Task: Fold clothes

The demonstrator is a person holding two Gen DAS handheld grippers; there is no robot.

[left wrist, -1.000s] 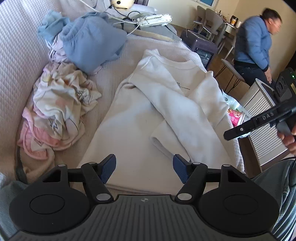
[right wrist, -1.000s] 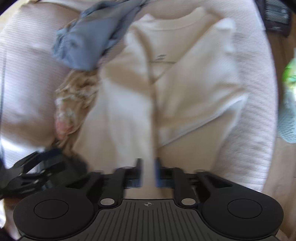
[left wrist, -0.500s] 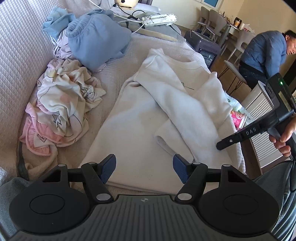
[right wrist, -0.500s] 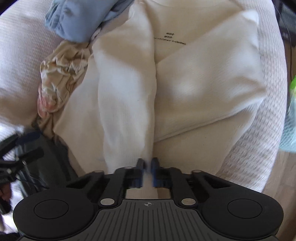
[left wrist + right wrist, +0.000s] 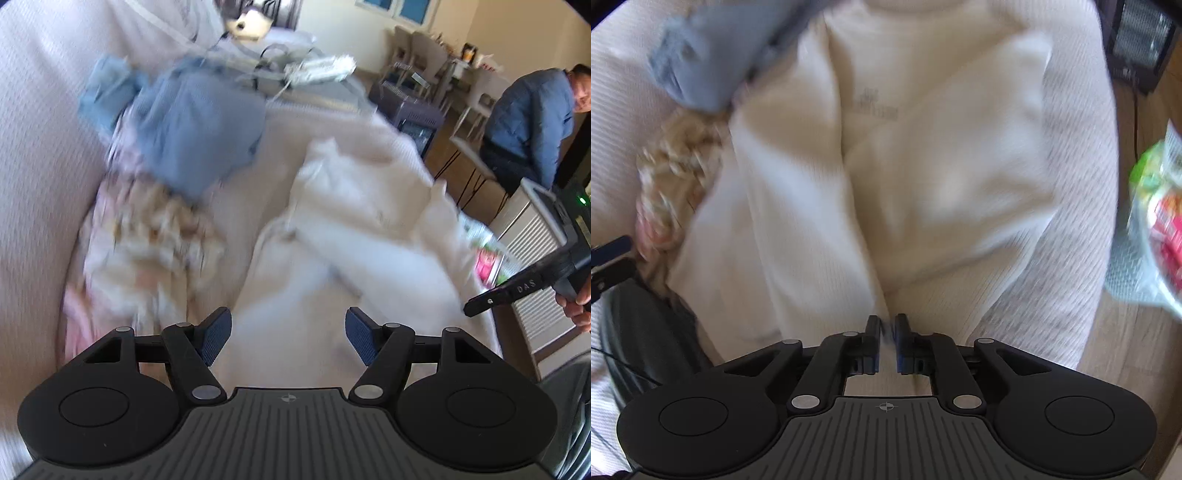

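Seated person (image 5: 524,125) in left view only

Sweatshirt (image 5: 923,166) flat on the sofa (image 5: 1078,192), heaped clothes (image 5: 177,155) to its left (against the backrest)

A sofa (image 5: 40,155) covered with a pale, ribbed cloth is seen in both views. On its seat a cream sweatshirt (image 5: 923,155) is spread flat, sleeves folded inward. Beside it a crumpled patterned garment (image 5: 147,236) is heaped, and a blue garment (image 5: 199,125) is piled near the backrest. Cables and a power strip (image 5: 317,68) are laid at the far end.
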